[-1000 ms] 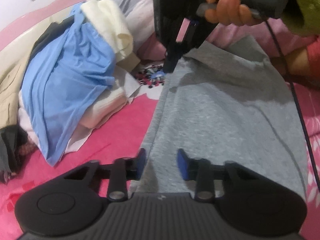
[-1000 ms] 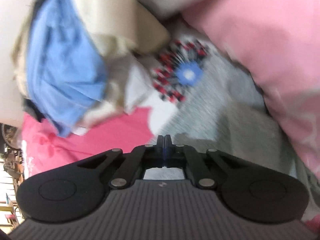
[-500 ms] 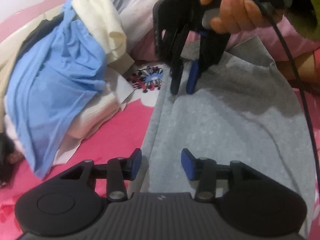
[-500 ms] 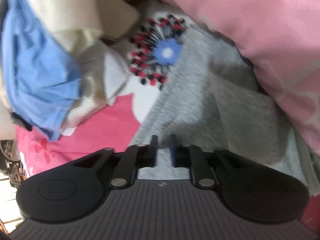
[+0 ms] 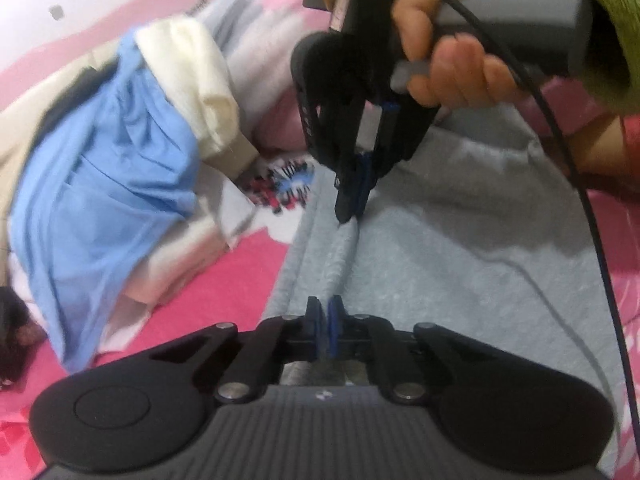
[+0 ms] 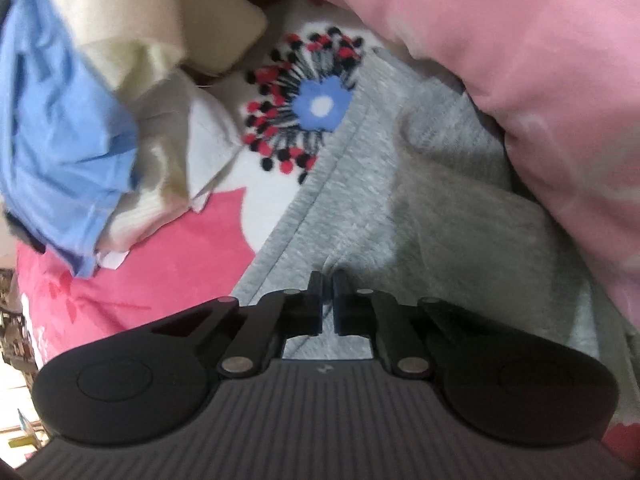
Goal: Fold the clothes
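Observation:
A grey garment (image 5: 460,248) lies spread on a pink bedsheet (image 5: 224,280). My left gripper (image 5: 323,312) is shut on the garment's near left edge, with a ridge of grey cloth running away from its jaws. My right gripper (image 5: 352,210) is farther along that ridge, shut on the same garment near its far left edge. In the right wrist view the right gripper (image 6: 328,284) pinches a fold of the grey garment (image 6: 400,208), its jaws almost together.
A pile of clothes lies to the left, with a blue garment (image 5: 100,200) and a cream one (image 5: 192,64) on top. A flower print (image 6: 308,104) marks the sheet beside the grey edge. A pink quilt (image 6: 520,60) lies at the right.
My left gripper went from open over the grey edge to shut on it. My right gripper opened, came down onto the garment's far left part and shut on it, raising a ridge.

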The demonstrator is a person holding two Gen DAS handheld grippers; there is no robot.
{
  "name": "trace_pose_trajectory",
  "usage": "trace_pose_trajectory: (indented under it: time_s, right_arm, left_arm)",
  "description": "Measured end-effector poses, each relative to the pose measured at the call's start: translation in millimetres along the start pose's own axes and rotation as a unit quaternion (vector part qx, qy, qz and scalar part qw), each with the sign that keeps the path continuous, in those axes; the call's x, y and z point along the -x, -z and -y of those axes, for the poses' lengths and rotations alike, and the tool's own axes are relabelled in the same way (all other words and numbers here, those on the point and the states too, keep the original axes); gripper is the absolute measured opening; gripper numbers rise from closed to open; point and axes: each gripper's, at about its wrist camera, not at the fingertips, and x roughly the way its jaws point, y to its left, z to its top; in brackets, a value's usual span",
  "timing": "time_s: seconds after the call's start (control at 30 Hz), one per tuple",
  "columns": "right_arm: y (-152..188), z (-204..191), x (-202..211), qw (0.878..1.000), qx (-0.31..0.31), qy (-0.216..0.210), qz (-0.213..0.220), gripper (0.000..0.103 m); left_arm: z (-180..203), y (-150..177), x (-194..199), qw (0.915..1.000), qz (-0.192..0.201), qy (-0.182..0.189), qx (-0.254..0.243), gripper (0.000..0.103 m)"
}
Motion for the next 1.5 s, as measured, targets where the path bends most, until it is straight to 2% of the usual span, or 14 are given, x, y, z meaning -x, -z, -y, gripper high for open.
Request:
trace_pose_trajectory:
  time_s: [0.23, 0.53, 0.63, 0.7, 0.77, 0.83, 0.93, 1.0, 1.07, 1.17, 1.27, 1.37, 1.43, 1.5]
  right_arm:
    - [-7, -29, 17, 0.997, 0.057, -0.018, 0.039, 0.003]
    - [-10, -40, -20, 0.997, 0.066, -0.019, 0.039, 0.003]
    - [-12, -42, -27, 0.994, 0.089, -0.028, 0.061, 0.000]
    - [-15, -41, -29, 0.991, 0.106, -0.023, 0.077, 0.003]
    - [-22, -33, -28, 0.992, 0.106, -0.036, 0.064, 0.003]
    - [-27, -26, -3, 0.989, 0.115, -0.053, 0.082, 0.004]
    - [-31, -18, 57, 0.973, 0.171, -0.054, 0.147, 0.005]
    - [-26, -13, 96, 0.957, 0.218, -0.033, 0.189, 0.007]
    - [-12, -10, 122, 0.939, 0.266, -0.012, 0.216, 0.025]
    - [12, -6, 132, 0.925, 0.319, 0.002, 0.205, 0.042]
    - [34, 0, 129, 0.928, 0.325, 0.004, 0.183, 0.042]
    - [53, 11, 135, 0.930, 0.314, -0.030, 0.188, 0.042]
    - [64, 17, 134, 0.919, 0.336, -0.053, 0.198, 0.042]
    - [78, 20, 123, 0.900, 0.384, -0.046, 0.200, 0.042]
  left_arm:
    - [-16, -4, 11, 0.9997, 0.008, -0.019, 0.015, 0.004]
    - [-20, 6, -4, 0.9991, -0.018, -0.037, 0.012, 0.004]
    - [-20, 10, -10, 0.9987, -0.028, -0.043, 0.008, 0.004]
    - [-19, 13, -14, 0.9983, -0.035, -0.046, 0.005, 0.006]
    - [-19, 16, -18, 0.9979, -0.041, -0.049, 0.003, 0.012]
    - [-20, 16, -15, 0.9979, -0.039, -0.052, 0.008, 0.018]
    - [-29, 16, -6, 0.9972, -0.036, -0.058, 0.031, 0.035]
    - [-35, 15, 2, 0.9962, -0.032, -0.063, 0.051, 0.039]
    - [-39, 15, 12, 0.9949, -0.027, -0.063, 0.074, 0.040]
    - [-37, 15, 23, 0.9941, -0.021, -0.060, 0.087, 0.041]
    - [-29, 8, 25, 0.9958, -0.024, -0.058, 0.067, 0.042]
    - [-30, -8, 21, 0.9979, -0.025, -0.039, 0.044, 0.042]
    - [-34, -25, 13, 0.9990, -0.022, -0.030, 0.025, 0.043]
    - [-30, -44, -3, 0.9997, -0.013, -0.021, 0.004, 0.045]
